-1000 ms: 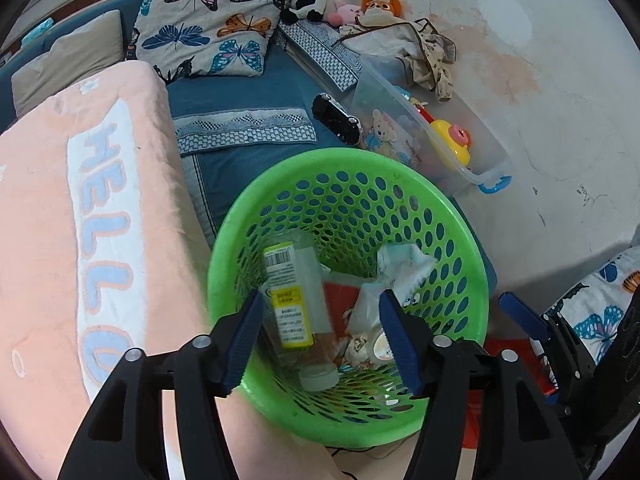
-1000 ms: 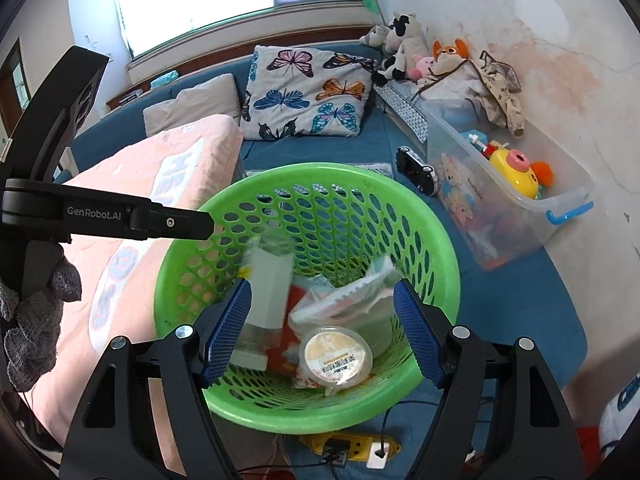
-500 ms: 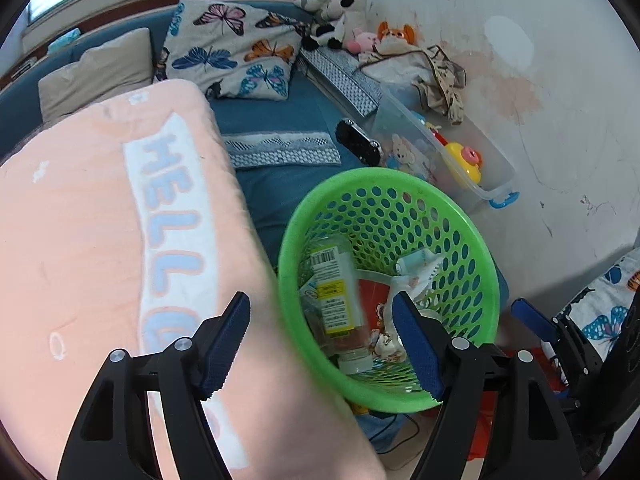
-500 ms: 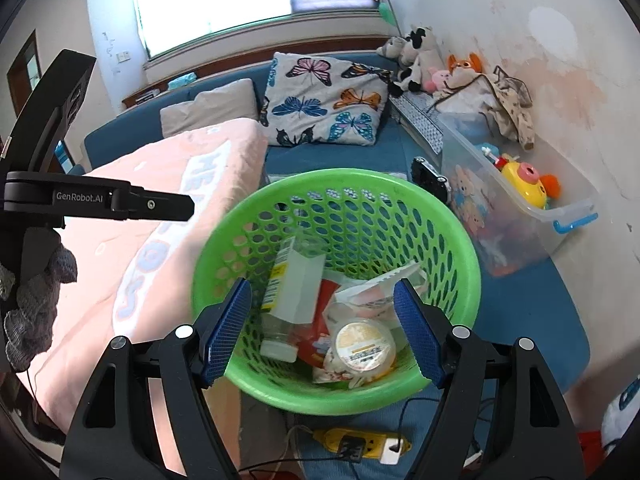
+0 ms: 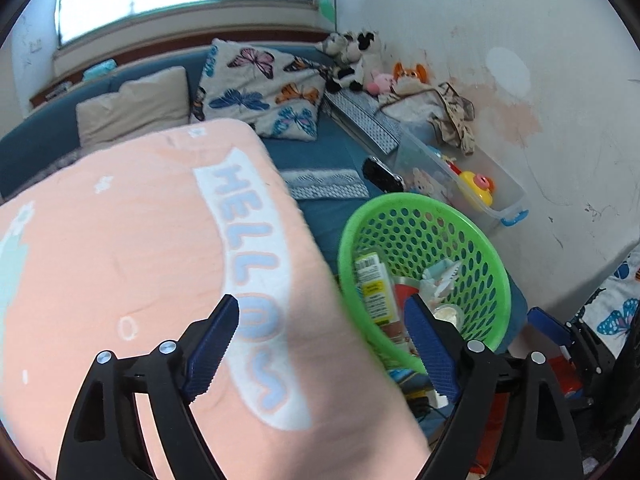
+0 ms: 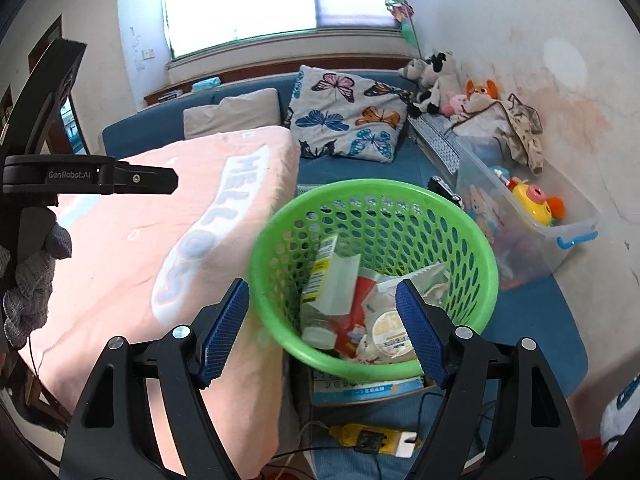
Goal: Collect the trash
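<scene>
A green perforated basket (image 6: 460, 220) stands beside the bed and holds trash: a clear bottle with a yellow label (image 6: 324, 276), a round lidded cup (image 6: 390, 330), a red wrapper (image 6: 360, 304) and crumpled packaging. It also shows in the left wrist view (image 5: 480, 240). My right gripper (image 6: 322, 330) is open and empty above the basket's near rim. My left gripper (image 5: 324, 344) is open and empty over the pink blanket (image 5: 140, 260), left of the basket.
A pink "HELLO" blanket (image 6: 160, 240) covers the bed on the left. A clear toy bin (image 6: 540, 240) stands against the wall on the right. A butterfly pillow (image 6: 348, 124) and plush toys (image 6: 436, 72) lie at the back. A yellow power strip (image 6: 372, 438) lies below the basket.
Both grippers have pulled back and up from the basket. The left one has swung left over the blanket. The bottle lies in the basket.
</scene>
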A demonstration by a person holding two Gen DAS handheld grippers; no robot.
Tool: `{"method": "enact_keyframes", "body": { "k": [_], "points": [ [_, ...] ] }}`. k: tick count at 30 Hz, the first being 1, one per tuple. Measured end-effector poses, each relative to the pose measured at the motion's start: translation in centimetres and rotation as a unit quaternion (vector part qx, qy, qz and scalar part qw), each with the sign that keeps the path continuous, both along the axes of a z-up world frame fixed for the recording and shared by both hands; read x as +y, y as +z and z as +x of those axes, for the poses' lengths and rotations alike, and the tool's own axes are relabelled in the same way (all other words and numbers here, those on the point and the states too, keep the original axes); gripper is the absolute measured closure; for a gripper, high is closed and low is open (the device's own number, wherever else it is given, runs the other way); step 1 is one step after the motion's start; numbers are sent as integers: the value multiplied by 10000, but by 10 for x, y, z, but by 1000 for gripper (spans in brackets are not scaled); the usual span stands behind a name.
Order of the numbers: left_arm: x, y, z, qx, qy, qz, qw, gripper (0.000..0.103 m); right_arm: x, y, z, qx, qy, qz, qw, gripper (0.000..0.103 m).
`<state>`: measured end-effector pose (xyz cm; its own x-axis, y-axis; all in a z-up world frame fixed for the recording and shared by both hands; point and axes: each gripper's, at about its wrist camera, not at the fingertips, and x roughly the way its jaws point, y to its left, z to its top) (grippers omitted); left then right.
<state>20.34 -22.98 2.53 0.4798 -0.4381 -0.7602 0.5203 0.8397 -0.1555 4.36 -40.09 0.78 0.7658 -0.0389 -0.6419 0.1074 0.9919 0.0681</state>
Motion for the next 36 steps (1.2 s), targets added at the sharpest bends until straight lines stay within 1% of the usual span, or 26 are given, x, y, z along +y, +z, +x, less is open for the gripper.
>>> {"method": "enact_keyframes", "body": {
  "k": [1,3,5,10,17,21,24,29,31,36],
  "points": [
    [7,2,-3,-79,60,19,9999,17,2,1,-1,-19,4,18,10000,26],
    [21,4,-10,-195,153,28,9997,16,7,3,-5,-70,12,49,10000,26],
    [33,7,-14,-273,239,25,9993,12,12,5,-8,-110,23,54,9999,26],
    [63,10,-27,-438,451,85,9980,9,23,11,-15,-192,55,30,9998,23],
    [111,15,-46,-648,758,53,9950,8,47,18,-20,-286,121,-96,9995,21],
    [133,18,-58,-788,938,42,9925,7,62,19,-22,-331,201,-189,9991,19],
    [149,19,-67,-865,1113,35,9900,7,72,20,-24,-397,250,-275,9985,16],
    [169,17,-80,-998,1391,65,9852,7,87,19,-26,-445,351,-363,9977,15],
    [174,17,-84,-1055,1486,109,9832,7,92,19,-27,-473,361,-390,9975,12],
    [184,14,-89,-1092,1656,139,9800,7,99,19,-27,-483,382,-329,9976,11]
  ]
}}
